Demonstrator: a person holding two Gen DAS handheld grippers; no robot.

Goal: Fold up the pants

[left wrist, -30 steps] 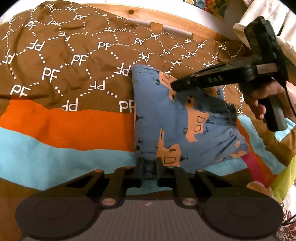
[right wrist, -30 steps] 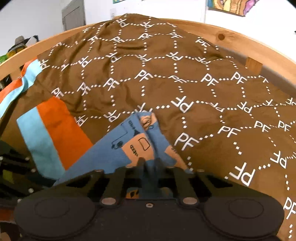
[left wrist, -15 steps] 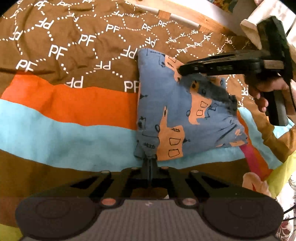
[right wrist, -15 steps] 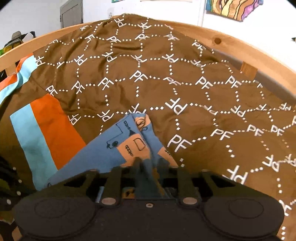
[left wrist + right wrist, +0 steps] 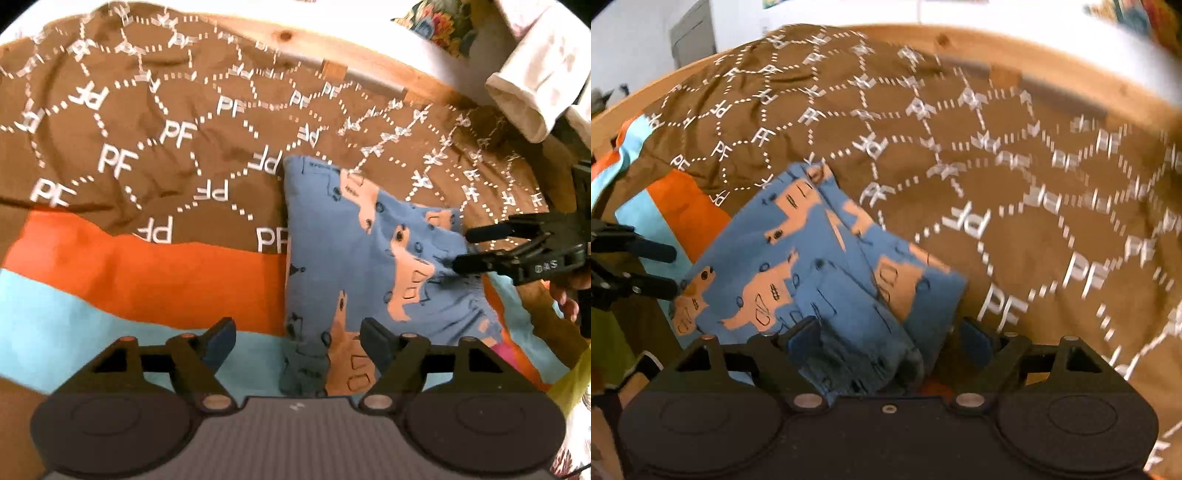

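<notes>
Jaws opening on both grippers — left gripper, right gripper, pants released

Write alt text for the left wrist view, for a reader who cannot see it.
Folded blue pants with an orange print lie on a brown, orange and light blue bedspread. The left gripper, jaws opening, straddles their near edge without pressing it. The right gripper, held in a hand, is opening at their right edge.
</notes>
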